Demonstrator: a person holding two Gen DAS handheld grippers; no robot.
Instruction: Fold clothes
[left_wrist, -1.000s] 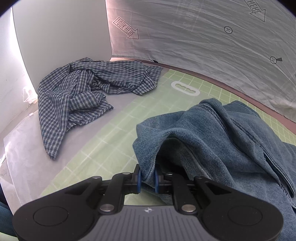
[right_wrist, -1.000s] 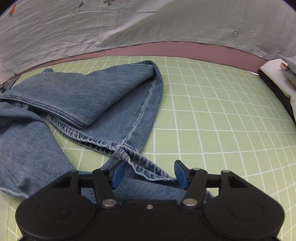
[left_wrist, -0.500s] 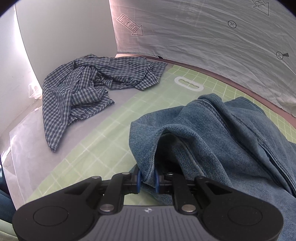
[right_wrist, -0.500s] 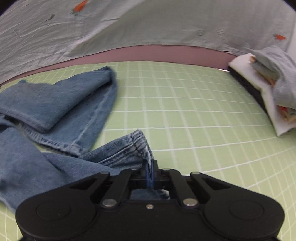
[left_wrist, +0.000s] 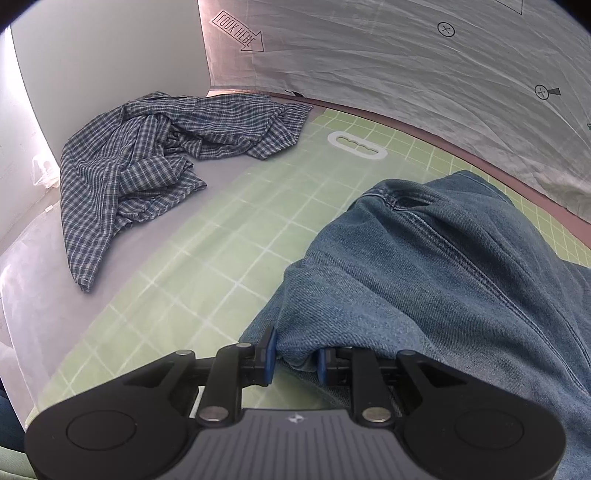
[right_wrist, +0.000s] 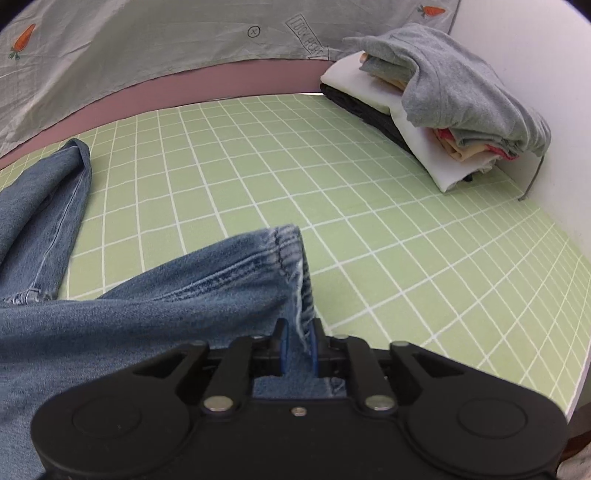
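Left wrist view: the left hand-held gripper (left_wrist: 293, 356) pinches a fold of the jeans (left_wrist: 424, 280), bunched on the green surface (left_wrist: 207, 266), a checked shirt (left_wrist: 147, 162) crumpled well apart

Right wrist view: the right hand-held gripper (right_wrist: 297, 347) pinches the jeans' (right_wrist: 166, 295) hem, raised above the surface (right_wrist: 332, 177), folded clothes (right_wrist: 436, 99) stacked beyond

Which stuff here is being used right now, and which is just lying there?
In use:
- jeans, gripped at both ends
- left gripper, shut on the denim
- right gripper, shut on a leg hem
- green mat, under the jeans

Lying about:
- plaid shirt, crumpled, waiting
- folded pile, at the wall
- white handle cutout
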